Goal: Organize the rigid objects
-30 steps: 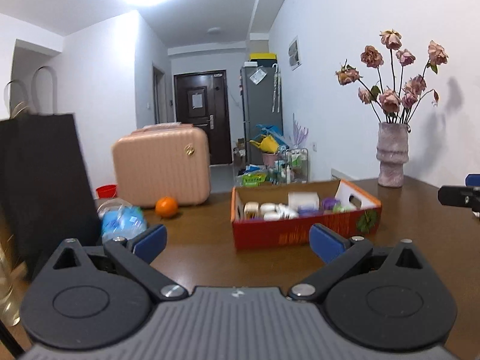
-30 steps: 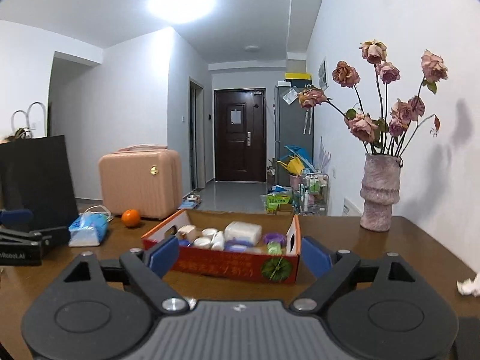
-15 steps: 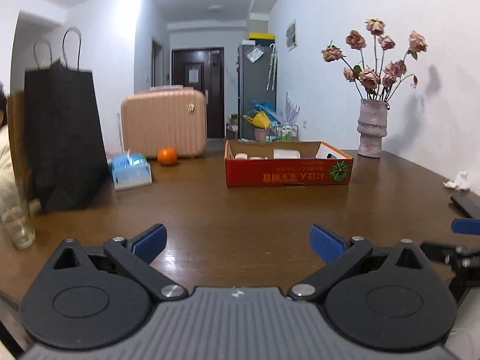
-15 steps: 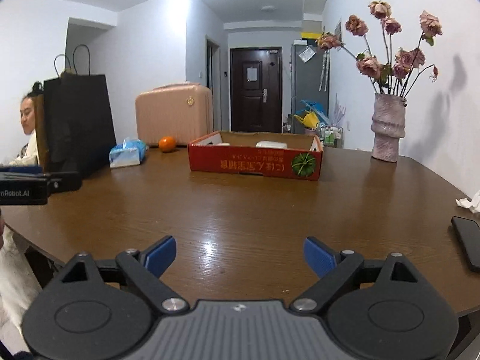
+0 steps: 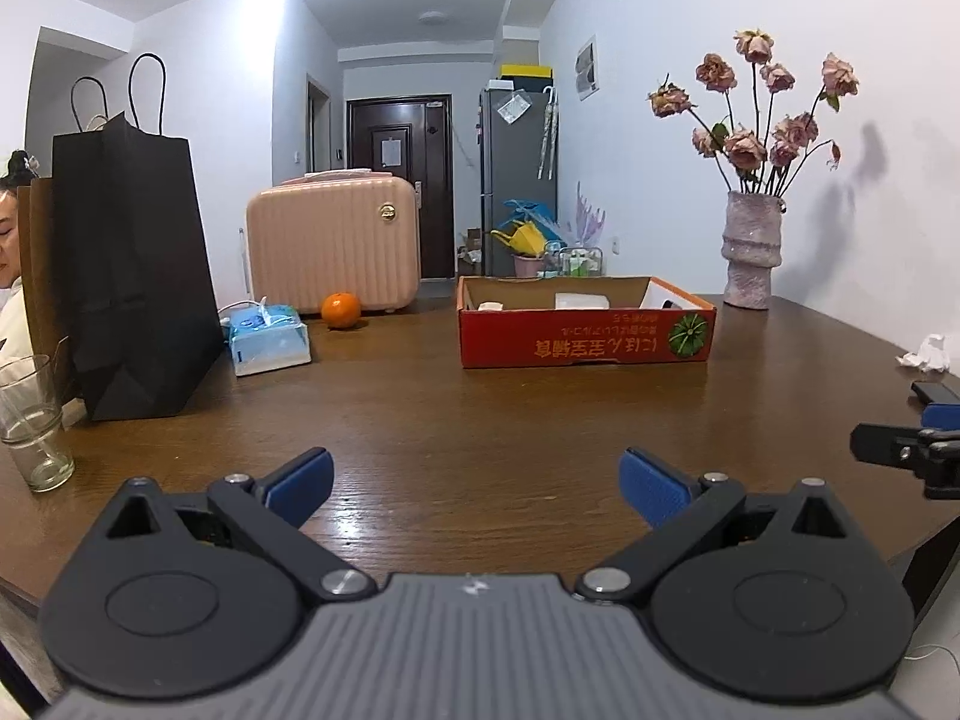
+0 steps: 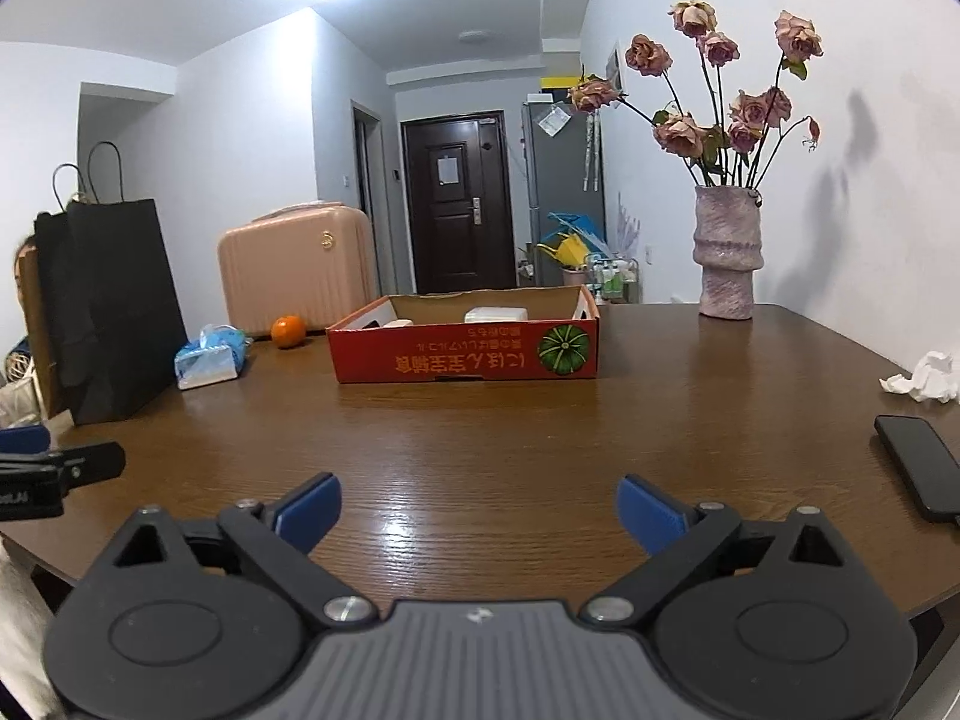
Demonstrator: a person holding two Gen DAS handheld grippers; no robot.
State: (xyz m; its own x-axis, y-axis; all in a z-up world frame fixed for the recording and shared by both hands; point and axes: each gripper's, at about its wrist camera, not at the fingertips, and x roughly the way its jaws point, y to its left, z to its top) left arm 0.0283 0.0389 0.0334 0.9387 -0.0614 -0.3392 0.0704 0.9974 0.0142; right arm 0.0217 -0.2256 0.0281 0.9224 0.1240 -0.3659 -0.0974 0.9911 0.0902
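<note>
left gripper (image 5: pixel 474 483) wide, empty | right gripper (image 6: pixel 477 507) wide, empty | both near table (image 6: pixel 510 432) edge | box (image 6: pixel 465 345) far, items inside | stage unclear: sorting due or finished

A home: dining table (image 5: pixel 480 420), fridge (image 5: pixel 519 180), front door (image 6: pixel 459 204), suitcase (image 5: pixel 333 240).

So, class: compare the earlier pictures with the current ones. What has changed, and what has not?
Both grippers, left gripper and right gripper, pulled back from the red cardboard box toward the brown wooden table's near edge. Nothing was grasped or released. Both stayed open and empty; the box stayed put.
</note>
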